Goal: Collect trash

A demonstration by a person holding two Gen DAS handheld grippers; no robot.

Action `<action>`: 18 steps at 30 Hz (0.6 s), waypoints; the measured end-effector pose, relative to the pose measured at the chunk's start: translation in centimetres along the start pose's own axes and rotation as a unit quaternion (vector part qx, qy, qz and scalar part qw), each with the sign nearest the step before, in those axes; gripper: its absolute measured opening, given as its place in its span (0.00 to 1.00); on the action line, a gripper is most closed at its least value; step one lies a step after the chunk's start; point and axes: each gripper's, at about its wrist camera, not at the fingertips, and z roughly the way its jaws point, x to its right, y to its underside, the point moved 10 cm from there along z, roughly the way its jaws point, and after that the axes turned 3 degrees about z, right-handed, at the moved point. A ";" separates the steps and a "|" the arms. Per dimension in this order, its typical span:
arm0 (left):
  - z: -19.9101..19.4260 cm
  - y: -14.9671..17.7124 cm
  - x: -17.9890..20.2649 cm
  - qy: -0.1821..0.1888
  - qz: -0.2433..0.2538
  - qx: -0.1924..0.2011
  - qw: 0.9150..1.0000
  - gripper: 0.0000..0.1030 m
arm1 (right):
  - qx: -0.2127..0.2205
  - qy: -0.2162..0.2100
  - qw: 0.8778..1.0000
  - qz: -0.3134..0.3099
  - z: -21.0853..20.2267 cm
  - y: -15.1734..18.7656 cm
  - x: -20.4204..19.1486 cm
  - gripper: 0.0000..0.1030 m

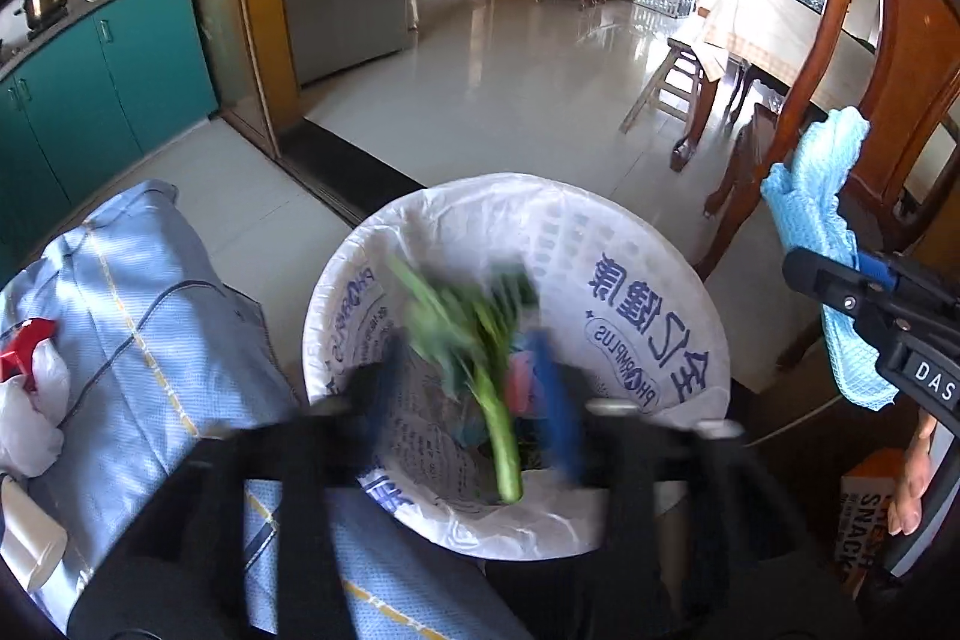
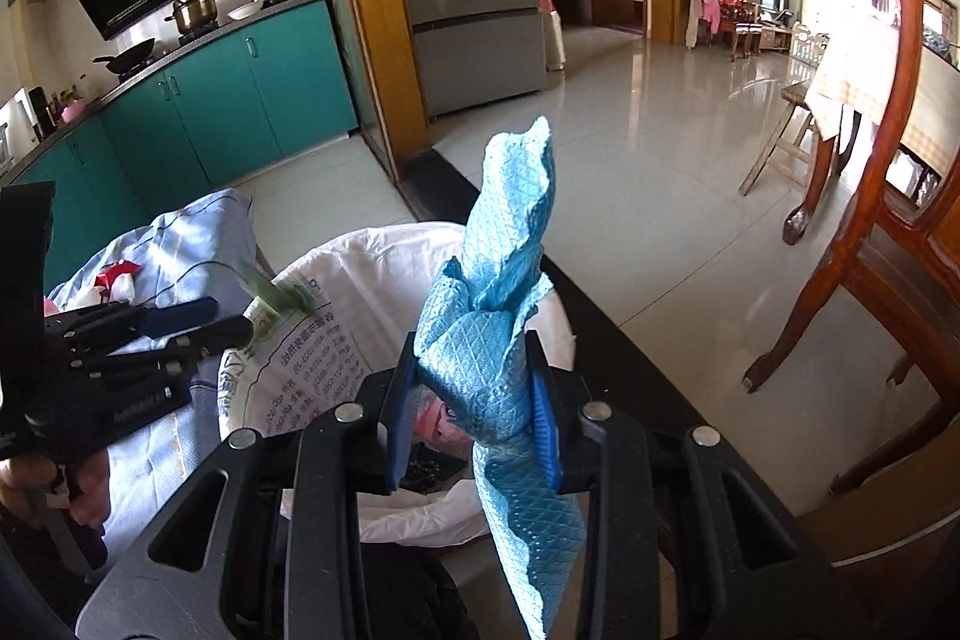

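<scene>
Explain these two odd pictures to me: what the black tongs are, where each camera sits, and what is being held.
There is no robot here. A person holds a pair of hand-worked tongs in each hand, and a wide-angle camera on each looks forward along its two fingers.

The left camera looks down into a bin lined with a white printed bag. The left tongs stand open over it, and a green vegetable stalk is blurred between the fingers; whether it is already falling, I cannot tell.

The right camera shows the right tongs shut on a blue cloth, with the bin just behind. Beside the bin lies a pale blue checked cloth.
</scene>
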 end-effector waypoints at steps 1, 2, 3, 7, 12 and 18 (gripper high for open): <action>-0.4 0.0 -0.4 -0.009 -0.001 0.007 1.000 0.68 | -0.003 -0.004 1.000 -0.003 0.3 0.0 -0.4 0.32; -0.9 0.1 -0.8 -0.019 -0.001 0.011 1.000 0.69 | -0.005 -0.009 1.000 -0.005 0.6 0.0 -0.8 0.32; -1.4 0.4 -1.5 -0.030 0.000 0.012 0.999 0.71 | -0.007 -0.014 1.000 -0.008 0.8 0.0 -1.2 0.32; -4.1 1.3 -4.7 -0.076 -0.016 0.025 0.997 0.78 | -0.010 -0.034 0.999 -0.019 2.0 -0.3 -3.9 0.35; -8.2 3.3 -10.1 -0.140 -0.049 0.037 0.988 0.83 | -0.003 -0.039 0.999 -0.027 2.4 -0.9 -6.0 0.65; -13.7 5.2 -19.7 -0.268 -0.099 0.052 0.957 0.89 | -0.013 -0.060 0.997 -0.054 2.2 -0.4 -9.2 0.72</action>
